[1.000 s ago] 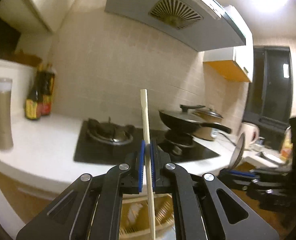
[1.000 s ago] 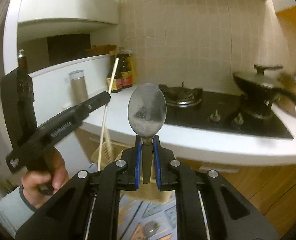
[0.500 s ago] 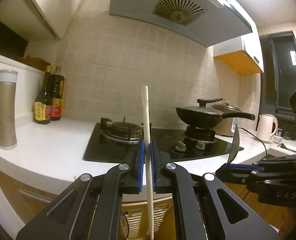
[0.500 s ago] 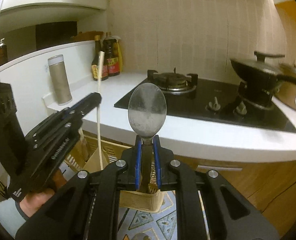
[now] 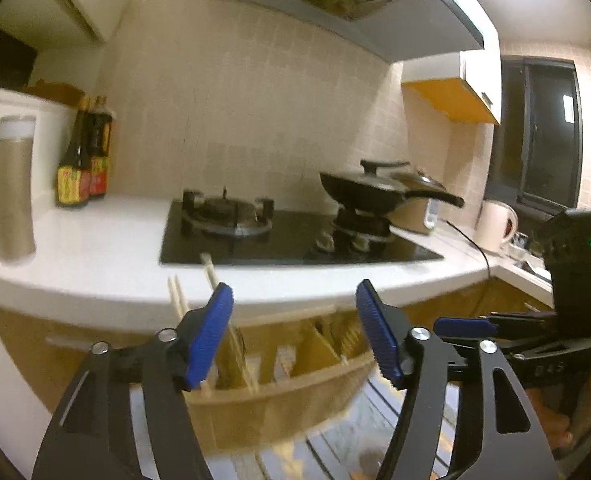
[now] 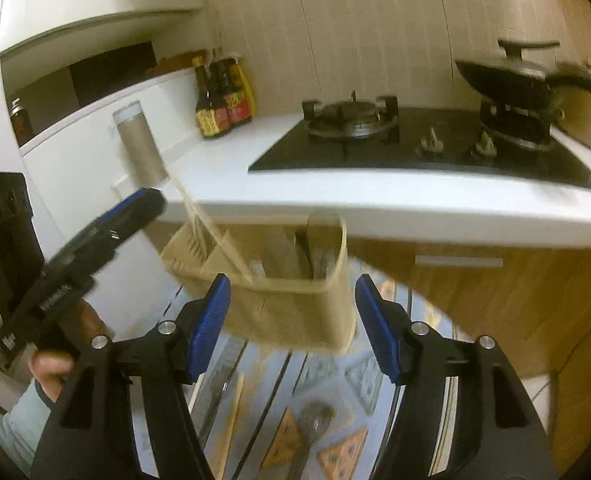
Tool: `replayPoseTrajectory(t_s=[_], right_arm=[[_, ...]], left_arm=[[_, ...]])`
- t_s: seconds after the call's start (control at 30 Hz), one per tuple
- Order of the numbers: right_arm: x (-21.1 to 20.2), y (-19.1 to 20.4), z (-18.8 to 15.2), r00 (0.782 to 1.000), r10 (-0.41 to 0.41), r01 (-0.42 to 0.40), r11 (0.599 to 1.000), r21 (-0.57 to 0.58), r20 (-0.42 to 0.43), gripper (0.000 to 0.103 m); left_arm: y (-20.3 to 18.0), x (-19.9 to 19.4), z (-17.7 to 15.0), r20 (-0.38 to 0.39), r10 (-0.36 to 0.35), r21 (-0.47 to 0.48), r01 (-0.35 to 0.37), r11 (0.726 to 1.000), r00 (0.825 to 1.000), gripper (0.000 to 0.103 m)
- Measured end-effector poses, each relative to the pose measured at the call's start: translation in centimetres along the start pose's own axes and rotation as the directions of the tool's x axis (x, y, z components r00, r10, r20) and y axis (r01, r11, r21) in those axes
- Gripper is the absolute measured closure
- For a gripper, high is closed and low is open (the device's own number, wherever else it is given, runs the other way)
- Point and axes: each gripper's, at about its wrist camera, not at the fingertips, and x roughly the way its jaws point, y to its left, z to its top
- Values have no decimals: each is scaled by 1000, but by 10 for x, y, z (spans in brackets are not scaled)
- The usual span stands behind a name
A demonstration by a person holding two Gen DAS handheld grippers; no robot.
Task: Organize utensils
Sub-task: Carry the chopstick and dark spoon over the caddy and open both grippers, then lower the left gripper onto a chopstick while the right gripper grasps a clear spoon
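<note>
— Where are the utensils, seen from your grippers?

— Both sit in the basket (image 6: 295, 312) just ahead of and below my jaws. My left gripper (image 5: 295, 328) is opening and nothing is between its blue pads; the chopsticks (image 5: 211, 276) lean in the basket's left compartment, just beyond my left finger, tips tilted up toward the counter. My right gripper (image 6: 291, 316) is opening too, empty, with the basket straight in front. A blurred grey shape that I take for the spoon (image 6: 309, 240) stands in the right compartment.

— What else is around?

— The white counter (image 6: 375, 200) edge runs just above the basket, with the black stove (image 6: 415, 148) on it, a pan (image 6: 507, 80) on the far burner, sauce bottles (image 6: 219, 100) and a tall canister (image 6: 139, 144) off to my left. On the patterned mat (image 6: 319, 420) under my right gripper lie one more chopstick (image 6: 231, 424) and a spoon-like shape, too blurred to be sure.

— Anything in the way?

— My left gripper crosses the right one's view at lower left, close to the basket's left end.
</note>
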Motion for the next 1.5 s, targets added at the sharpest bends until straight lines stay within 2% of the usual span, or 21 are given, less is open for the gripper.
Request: replayPoseTrajectory(t_s=[0.17, 0.33, 0.57, 0.73, 0.87, 0.93, 1.03, 1.1, 1.27, 1.33, 1.43, 1.5], right_arm=[[-11, -5, -33, 995, 13, -9, 999, 51, -98, 42], [-10, -16, -64, 978, 34, -6, 991, 135, -206, 42], [-5, -19, -104, 949, -3, 50, 989, 140, -314, 42], [7, -16, -121, 915, -26, 83, 989, 125, -402, 42], [19, -19, -131, 890, 11, 68, 986, 155, -456, 42], [25, -20, -133, 879, 28, 62, 983, 172, -476, 42], [30, -18, -135, 871, 23, 64, 985, 159, -491, 42], [31, -14, -134, 869, 23, 58, 987, 148, -494, 42], [33, -6, -125, 876, 10, 55, 991, 119, -481, 45], [36, -5, -121, 878, 4, 58, 992, 116, -478, 49], [41, -9, -115, 880, -34, 85, 992, 88, -474, 51], [49, -9, -111, 876, -101, 135, 990, 38, -472, 53]], left_arm=[[6, -22, -22, -142, 4, -42, -10, 999, 990, 37], [14, -35, -53, -262, 51, -36, -63, 997, 964, 37], [30, -36, -94, -413, 64, -65, -99, 993, 909, 37], [46, -27, -117, -527, 41, -112, -117, 987, 849, 37], [64, -12, -136, -625, -33, -203, -122, 971, 780, 38], [70, -6, -143, -651, -46, -230, -140, 963, 757, 39], [75, 4, -149, -672, -61, -252, -151, 956, 738, 44], [72, 10, -151, -686, -53, -240, -158, 958, 726, 47], [56, 22, -150, -686, -1, -163, -152, 975, 728, 47], [47, 25, -151, -690, 47, -93, -152, 984, 723, 48], [35, 29, -152, -697, 130, 22, -160, 987, 705, 54], [29, 29, -154, -696, 178, 91, -160, 983, 695, 67]])
